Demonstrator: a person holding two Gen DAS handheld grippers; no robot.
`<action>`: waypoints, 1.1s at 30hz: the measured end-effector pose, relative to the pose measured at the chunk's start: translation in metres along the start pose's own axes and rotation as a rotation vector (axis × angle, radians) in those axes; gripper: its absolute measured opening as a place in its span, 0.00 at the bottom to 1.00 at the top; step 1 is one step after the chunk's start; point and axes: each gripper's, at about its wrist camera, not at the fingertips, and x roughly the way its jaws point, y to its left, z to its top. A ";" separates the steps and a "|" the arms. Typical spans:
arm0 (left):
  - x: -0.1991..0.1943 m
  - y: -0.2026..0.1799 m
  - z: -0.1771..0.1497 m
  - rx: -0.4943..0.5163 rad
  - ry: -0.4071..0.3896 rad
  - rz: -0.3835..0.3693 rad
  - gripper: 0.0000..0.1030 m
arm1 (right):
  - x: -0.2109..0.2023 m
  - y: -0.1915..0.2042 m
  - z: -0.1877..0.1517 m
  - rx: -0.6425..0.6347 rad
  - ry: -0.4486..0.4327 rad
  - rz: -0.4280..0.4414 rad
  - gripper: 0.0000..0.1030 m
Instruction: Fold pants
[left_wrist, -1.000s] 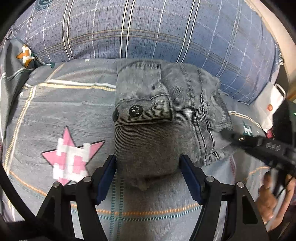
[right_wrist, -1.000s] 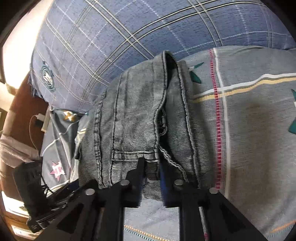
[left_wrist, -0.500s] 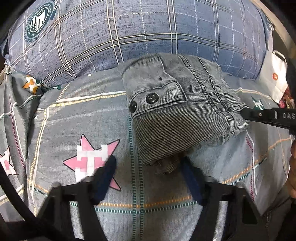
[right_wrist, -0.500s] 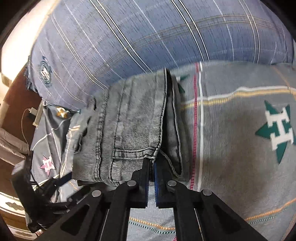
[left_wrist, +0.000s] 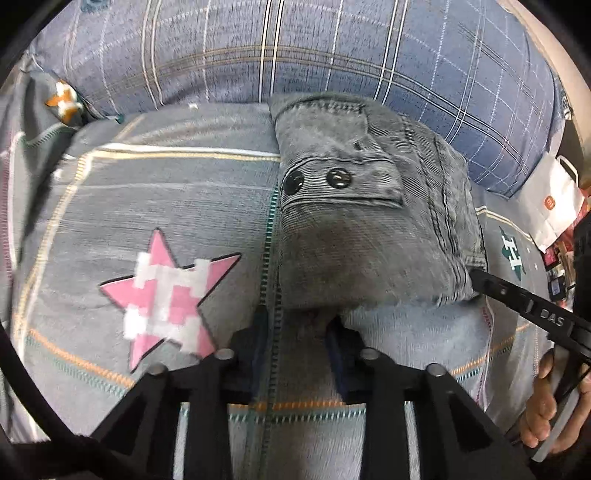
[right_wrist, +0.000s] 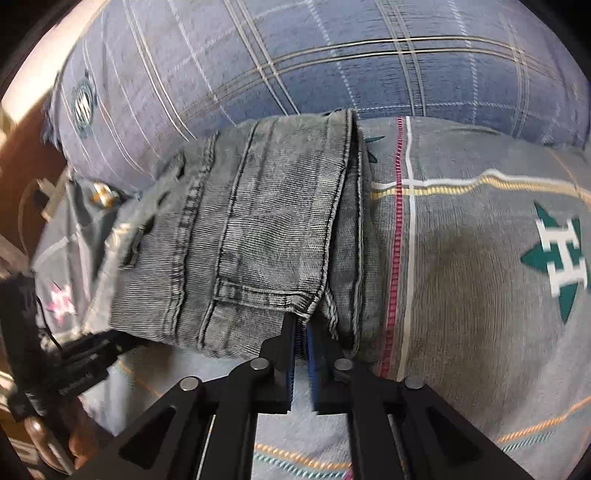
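Observation:
The grey denim pants (left_wrist: 369, 206) lie folded into a compact bundle on the bed, the two-button pocket flap facing up; they also show in the right wrist view (right_wrist: 258, 236). My left gripper (left_wrist: 299, 328) sits at the bundle's near edge with its jaws partly closed, and a bit of cloth lies between them. My right gripper (right_wrist: 301, 332) is shut on the bundle's near hem and shows in the left wrist view (left_wrist: 517, 299) at the pants' right corner. The left gripper shows at lower left in the right wrist view (right_wrist: 88, 358).
The bed has a grey sheet with a pink star (left_wrist: 166, 291) and a green H star (right_wrist: 557, 258). A blue plaid pillow (left_wrist: 332, 55) lies just behind the pants. A white bag (left_wrist: 550, 206) stands at the right edge.
My left gripper's jaws have narrowed from wide open and moved in on the bundle's near edge. My right gripper stays shut on the hem. The pants have shifted slightly.

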 end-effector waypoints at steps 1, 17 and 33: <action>-0.008 -0.002 -0.002 0.013 -0.012 -0.011 0.49 | -0.005 -0.001 -0.004 0.001 -0.008 0.011 0.10; 0.003 0.018 0.029 -0.231 -0.046 -0.199 0.68 | -0.024 -0.033 0.016 0.210 -0.117 0.173 0.87; -0.012 -0.035 0.009 0.012 -0.238 0.197 0.74 | -0.005 -0.014 0.008 0.134 -0.074 -0.045 0.52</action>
